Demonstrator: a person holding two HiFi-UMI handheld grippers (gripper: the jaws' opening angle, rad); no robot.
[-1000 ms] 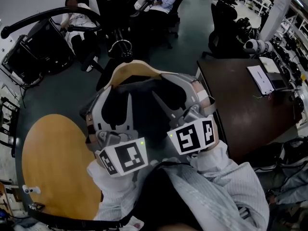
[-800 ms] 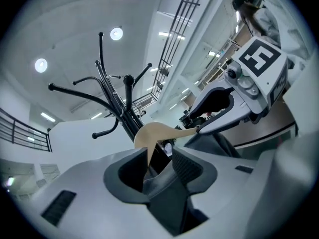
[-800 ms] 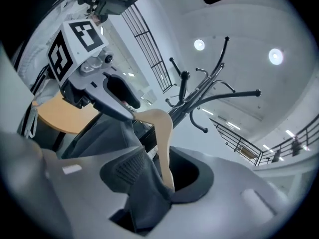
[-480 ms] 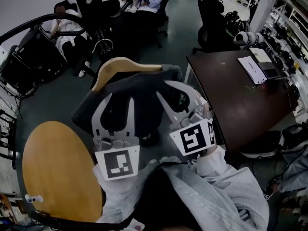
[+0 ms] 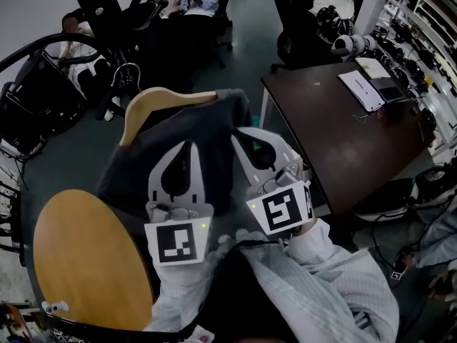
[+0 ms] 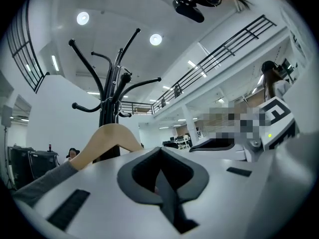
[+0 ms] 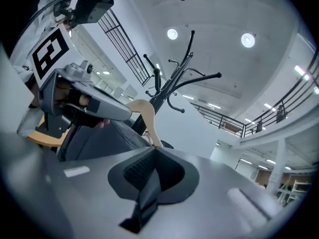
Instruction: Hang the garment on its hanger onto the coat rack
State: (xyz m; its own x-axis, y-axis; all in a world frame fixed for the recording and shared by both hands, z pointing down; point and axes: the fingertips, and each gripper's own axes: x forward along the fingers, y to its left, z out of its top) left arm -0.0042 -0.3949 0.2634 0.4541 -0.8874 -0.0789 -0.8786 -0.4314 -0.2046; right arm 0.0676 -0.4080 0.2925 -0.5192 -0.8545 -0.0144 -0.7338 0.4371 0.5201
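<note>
A dark grey garment [image 5: 136, 164] hangs on a pale wooden hanger [image 5: 166, 99] with a metal hook [image 5: 128, 73], held up in the air in front of me. My left gripper [image 5: 189, 146] is shut, its tips pressed into the garment's middle. Just to its right, my right gripper [image 5: 236, 133] is shut on the garment's right side. The black coat rack [image 6: 110, 83] rises beyond the hanger [image 6: 107, 136] in the left gripper view. It also shows as the coat rack [image 7: 174, 86] behind the hanger [image 7: 145, 109] in the right gripper view. The pinch points themselves are hidden.
A round wooden table [image 5: 78, 263] lies low at the left. A dark brown desk [image 5: 343, 131] with papers [image 5: 363, 89] stands at the right. Black office chairs [image 5: 300, 23] and seated people fill the far floor beyond the rack's pole [image 5: 91, 2].
The hanger and garment have shifted left in the head view, with more grey cloth spread under the jaws. Both grippers stay side by side on it.
</note>
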